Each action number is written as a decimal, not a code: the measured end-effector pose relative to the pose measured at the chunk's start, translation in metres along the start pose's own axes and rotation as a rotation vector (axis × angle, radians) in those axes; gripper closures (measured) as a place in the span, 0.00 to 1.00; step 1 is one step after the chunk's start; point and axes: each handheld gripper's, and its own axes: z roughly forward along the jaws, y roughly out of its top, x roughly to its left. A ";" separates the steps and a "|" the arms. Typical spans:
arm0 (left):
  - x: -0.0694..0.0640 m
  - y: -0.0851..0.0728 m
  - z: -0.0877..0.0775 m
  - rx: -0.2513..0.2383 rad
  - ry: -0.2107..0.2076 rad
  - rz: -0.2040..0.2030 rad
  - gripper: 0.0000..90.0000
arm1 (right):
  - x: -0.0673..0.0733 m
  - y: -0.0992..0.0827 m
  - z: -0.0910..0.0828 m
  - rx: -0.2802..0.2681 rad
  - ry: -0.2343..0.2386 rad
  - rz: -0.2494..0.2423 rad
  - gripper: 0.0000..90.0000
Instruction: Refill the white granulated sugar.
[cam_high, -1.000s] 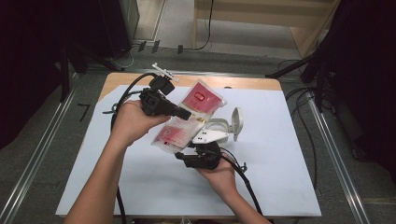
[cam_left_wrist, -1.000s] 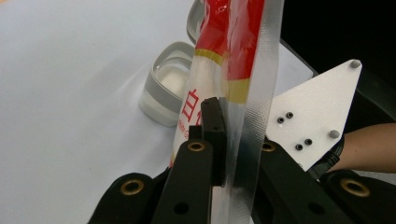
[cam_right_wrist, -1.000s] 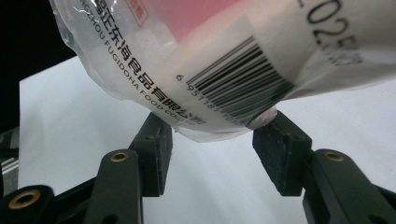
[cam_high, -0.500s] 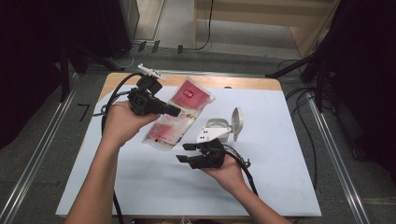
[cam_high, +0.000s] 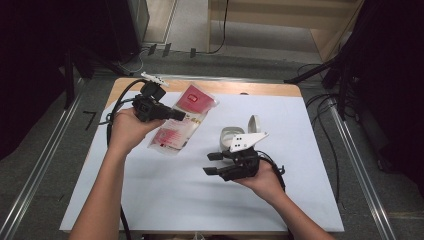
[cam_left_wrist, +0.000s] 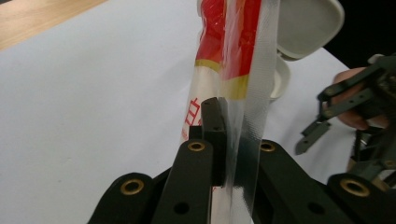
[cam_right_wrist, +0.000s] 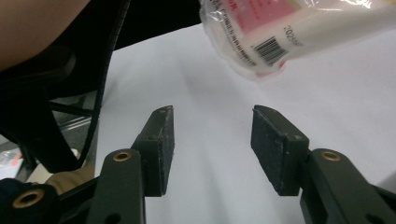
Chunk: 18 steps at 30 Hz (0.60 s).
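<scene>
High view: the left gripper (cam_high: 172, 115) has its jaws clamped on the edge of a red-and-white packet (cam_high: 182, 122), lifted near the counter's (cam_high: 150, 200) far left corner. Toward the middle, the right gripper (cam_high: 212, 163) hovers with jaws apart and empty, beside a white case (cam_high: 235, 134).

From my remote station I see a white sheet (cam_high: 165, 200) covering a wooden table (cam_high: 270, 88) that stands on a grey floor (cam_high: 45, 165). Metal rails (cam_high: 40, 160) flank both sides; black cables (cam_high: 320, 100) trail across the floor. Dark equipment (cam_high: 60, 35) and a pale wooden cabinet (cam_high: 280, 20) stand behind.
</scene>
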 end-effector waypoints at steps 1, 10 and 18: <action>0.003 0.000 0.002 0.002 0.002 -0.002 1.00 | -0.002 -0.001 -0.003 0.006 0.004 0.005 0.56; 0.030 -0.002 0.029 -0.023 0.058 -0.044 1.00 | -0.008 -0.013 -0.027 0.022 -0.014 0.007 0.56; 0.053 -0.018 0.038 -0.090 0.072 -0.092 1.00 | -0.012 -0.024 -0.041 0.015 -0.046 0.020 0.56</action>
